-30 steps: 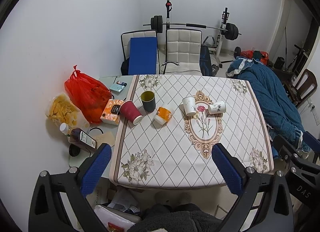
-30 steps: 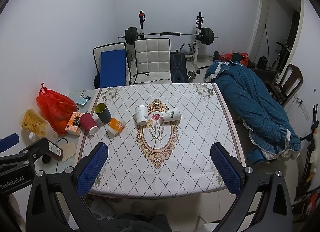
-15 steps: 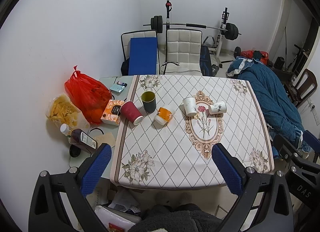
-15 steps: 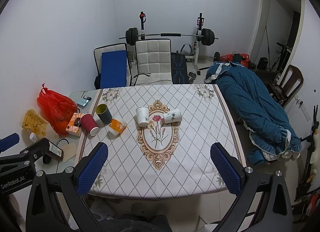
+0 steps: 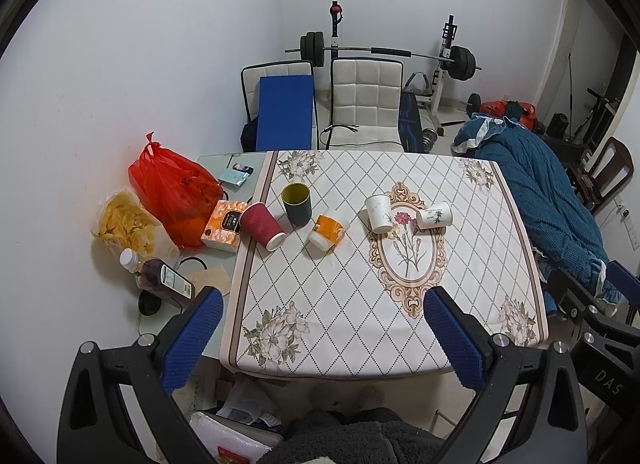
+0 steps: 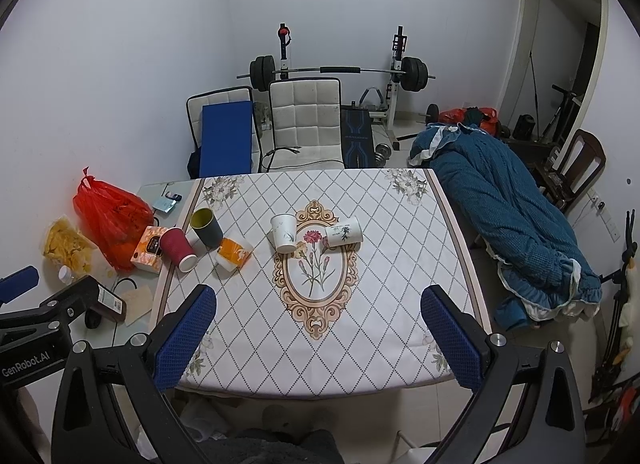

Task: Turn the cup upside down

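Several cups sit on the patterned tablecloth (image 5: 340, 296). A dark cup with a yellow inside (image 5: 297, 203) stands upright. A dark red ribbed cup (image 5: 262, 226) and an orange cup (image 5: 328, 232) lie tipped. A white cup (image 5: 379, 213) stands and another white cup (image 5: 434, 215) lies on its side. They also show in the right wrist view: dark cup (image 6: 206, 227), red cup (image 6: 178, 250), orange cup (image 6: 233, 252), white cups (image 6: 284, 233) (image 6: 343, 237). My left gripper (image 5: 320, 340) and right gripper (image 6: 318, 338) are open, empty, well back from the cups.
A red bag (image 5: 172, 190), chips bag (image 5: 124, 226), orange box (image 5: 224, 226) and bottle (image 5: 160, 278) lie left of the table. White chairs (image 5: 364, 104) and a barbell rack (image 5: 384, 52) stand behind. A blue blanket (image 5: 548, 200) lies on the right.
Both views shift very slightly; the cups stay where they were. Both grippers stay open.
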